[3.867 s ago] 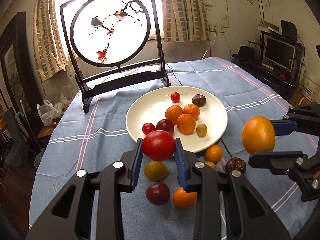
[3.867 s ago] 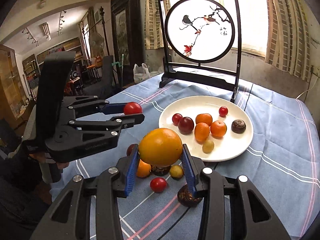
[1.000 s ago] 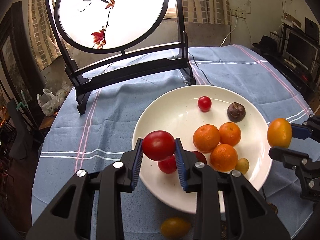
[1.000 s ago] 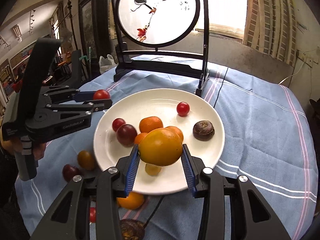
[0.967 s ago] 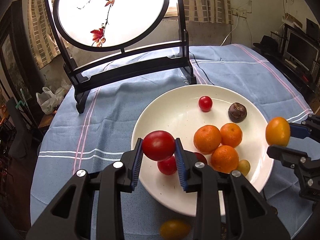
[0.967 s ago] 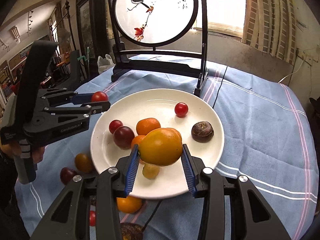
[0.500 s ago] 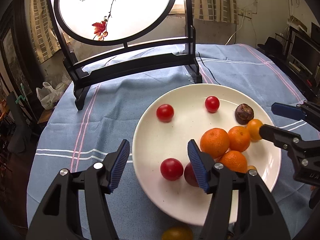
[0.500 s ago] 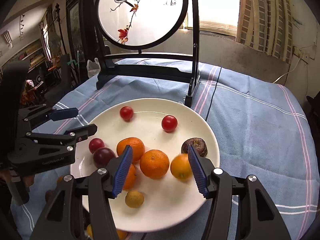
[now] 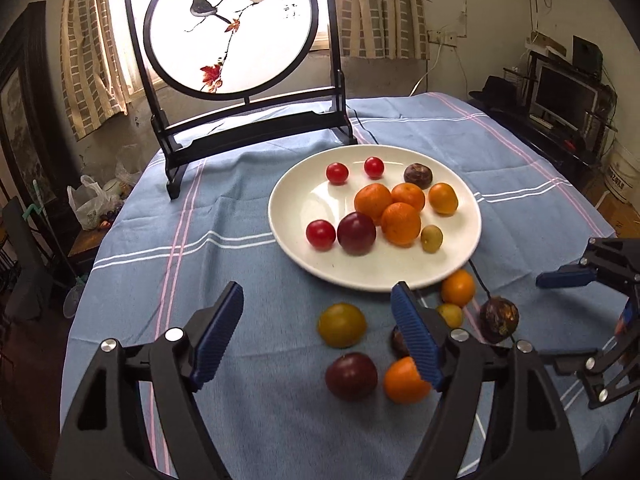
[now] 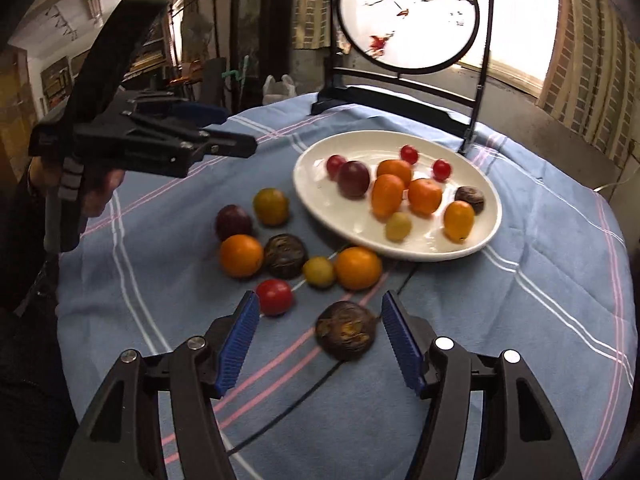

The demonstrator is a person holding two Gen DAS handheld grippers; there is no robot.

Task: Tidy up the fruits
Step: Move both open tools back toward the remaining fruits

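left gripper (image 9: 316,338): jaws apart, empty, above loose fruit | right gripper (image 10: 320,342): jaws apart, over dark fruit (image 10: 346,336)

On my left side the worktop (image 9: 224,248) is bare cloth, so I can pass freely there. In front, loose fruits (image 10: 280,256) lie close together before the plate (image 9: 460,256). Behind the plate the framed screen (image 9: 240,40) blocks the way. A cable (image 10: 280,412) crosses the cloth.

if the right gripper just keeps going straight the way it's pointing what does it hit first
Most likely the dark wrinkled fruit lying on the blue tablecloth. It sits almost centred between the open fingers of the right gripper, nearer than the other loose fruit. Depth is uncertain through the fisheye.
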